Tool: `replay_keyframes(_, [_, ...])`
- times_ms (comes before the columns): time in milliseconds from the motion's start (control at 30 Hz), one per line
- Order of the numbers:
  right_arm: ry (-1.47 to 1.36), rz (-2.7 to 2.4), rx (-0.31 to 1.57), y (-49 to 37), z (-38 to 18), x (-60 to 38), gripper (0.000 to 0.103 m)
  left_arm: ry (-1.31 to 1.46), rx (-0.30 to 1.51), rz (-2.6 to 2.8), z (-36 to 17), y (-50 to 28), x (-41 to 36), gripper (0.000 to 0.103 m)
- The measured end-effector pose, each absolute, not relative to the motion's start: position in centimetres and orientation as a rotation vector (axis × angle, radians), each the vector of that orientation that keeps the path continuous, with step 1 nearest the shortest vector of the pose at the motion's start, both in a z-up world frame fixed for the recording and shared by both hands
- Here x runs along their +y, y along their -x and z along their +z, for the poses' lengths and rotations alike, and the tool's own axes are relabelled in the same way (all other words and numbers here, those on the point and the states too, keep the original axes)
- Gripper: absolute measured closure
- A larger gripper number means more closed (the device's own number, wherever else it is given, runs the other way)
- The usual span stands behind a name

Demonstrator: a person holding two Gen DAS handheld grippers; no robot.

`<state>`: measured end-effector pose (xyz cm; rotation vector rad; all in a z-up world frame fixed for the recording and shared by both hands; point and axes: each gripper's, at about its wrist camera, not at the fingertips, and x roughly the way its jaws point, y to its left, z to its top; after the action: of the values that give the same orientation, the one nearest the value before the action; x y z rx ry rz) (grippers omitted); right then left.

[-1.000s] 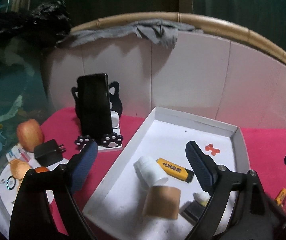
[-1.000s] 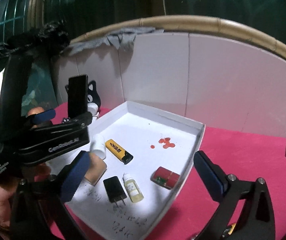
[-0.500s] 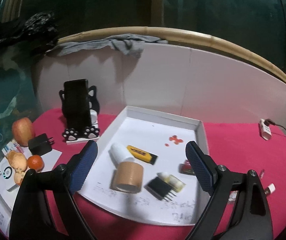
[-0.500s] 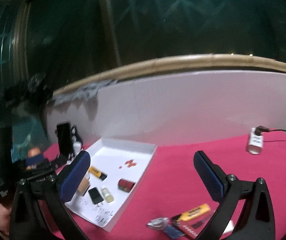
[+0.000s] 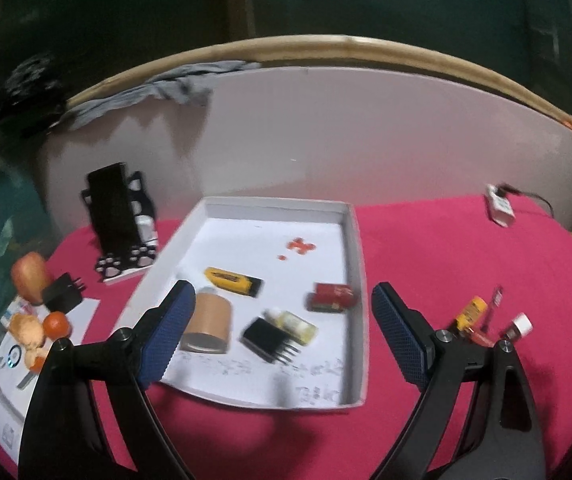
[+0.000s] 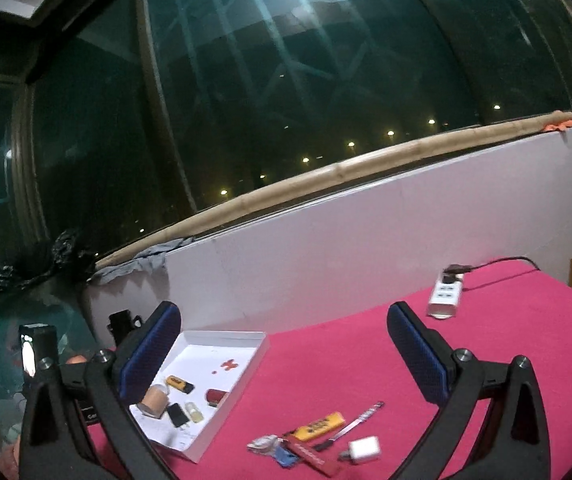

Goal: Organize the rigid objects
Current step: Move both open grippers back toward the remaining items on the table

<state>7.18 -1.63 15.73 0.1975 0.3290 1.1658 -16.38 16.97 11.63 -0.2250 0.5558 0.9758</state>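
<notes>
Both the left gripper [image 5: 282,320] and the right gripper [image 6: 282,354] stand released and empty above the pink table [image 6: 366,360], where the white tray [image 5: 356,248] holds tape, lighter and charger, while a yellow lighter [image 6: 320,426] lies loose right of it.

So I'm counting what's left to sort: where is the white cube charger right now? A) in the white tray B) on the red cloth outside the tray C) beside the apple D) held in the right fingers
B: the charger lies on the red cloth, right of the tray, among other loose items.
</notes>
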Motion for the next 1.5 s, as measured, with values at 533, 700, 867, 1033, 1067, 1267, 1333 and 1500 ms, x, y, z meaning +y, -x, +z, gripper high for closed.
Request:
replay_keyframes(533, [-0.153,0.835,0.686,-14.1,3.5,-8.1,0.0,0.193,0.758,0.554,5.6,8.6,13.2,0.013])
replay_keyframes(700, [-0.258,0.815,0.784,-15.8,1.7,-10.1,0.0,0.155,0.862,0.504,3.5,5.3,13.6,0.013])
replay_keyframes(867, [-0.32,0.813,0.848,-16.8,0.7,-10.8,0.0,0.13,0.919,0.434,1.9,2.8,13.6,0.013])
replay_keyframes(1033, [-0.332,0.825,0.856,-16.7,0.7,-11.0,0.0,0.181,0.949,0.397,0.6,1.5,15.1,0.013])
replay_keyframes(1067, [-0.333,0.824,0.857,-16.7,0.7,-11.0,0.0,0.168,0.945,0.393,0.5,1.5,15.1,0.013])
replay_keyframes(1267, [-0.327,0.826,0.864,-16.8,0.6,-10.5,0.0,0.182,0.952,0.183,0.5,2.0,12.9,0.014])
replay_keyframes(1333, [-0.328,0.824,0.865,-16.7,0.5,-10.4,0.0,0.178,0.929,0.126,0.9,2.7,11.7,0.016])
replay_keyframes(1500, [-0.323,0.824,0.867,-16.7,0.5,-10.3,0.0,0.152,0.908,0.299,1.6,3.2,12.5,0.016])
